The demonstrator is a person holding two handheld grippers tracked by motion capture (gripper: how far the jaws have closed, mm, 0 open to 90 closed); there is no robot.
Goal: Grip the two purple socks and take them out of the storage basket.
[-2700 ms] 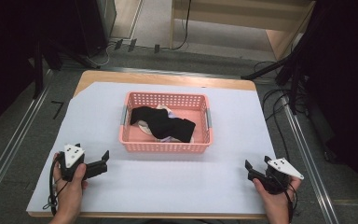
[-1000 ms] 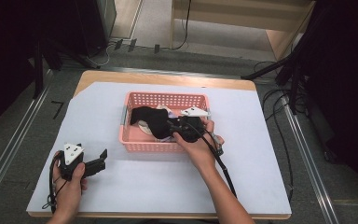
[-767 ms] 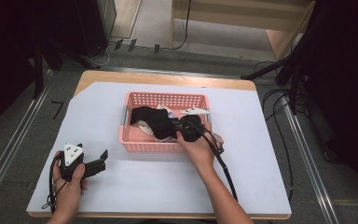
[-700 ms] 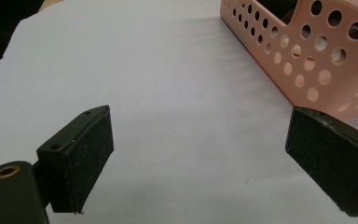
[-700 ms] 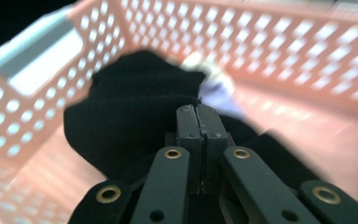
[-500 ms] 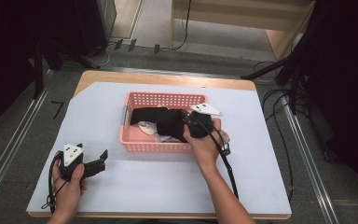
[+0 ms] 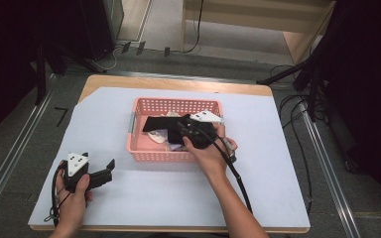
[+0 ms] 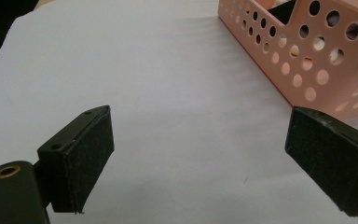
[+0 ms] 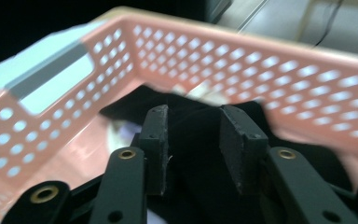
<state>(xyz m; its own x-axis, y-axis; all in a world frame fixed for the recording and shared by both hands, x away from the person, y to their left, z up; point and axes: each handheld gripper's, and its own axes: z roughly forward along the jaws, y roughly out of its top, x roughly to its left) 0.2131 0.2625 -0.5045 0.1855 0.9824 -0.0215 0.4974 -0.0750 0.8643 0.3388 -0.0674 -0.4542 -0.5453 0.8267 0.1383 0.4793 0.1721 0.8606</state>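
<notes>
Black garment (image 7: 159, 123) lies in the pink basket (image 7: 149, 154), bunched between the right tool's (image 9: 193, 140) narrowed jaws, its length running leftward; left tool (image 7: 110, 164) rests gaping on the bench (image 7: 178, 198), well apart.

This looks like a lab or recording room rather than a home. A wooden table (image 7: 168, 83) covered with a white sheet (image 7: 144, 198) stands between metal rails (image 7: 10, 163) on a grey carpet (image 7: 357, 198), with black stands (image 7: 297, 74) and loose cables (image 7: 297, 111) around it. Dark curtains (image 7: 372, 74) hang at both sides, and a plain wooden bench (image 7: 258, 15) sits behind.
</notes>
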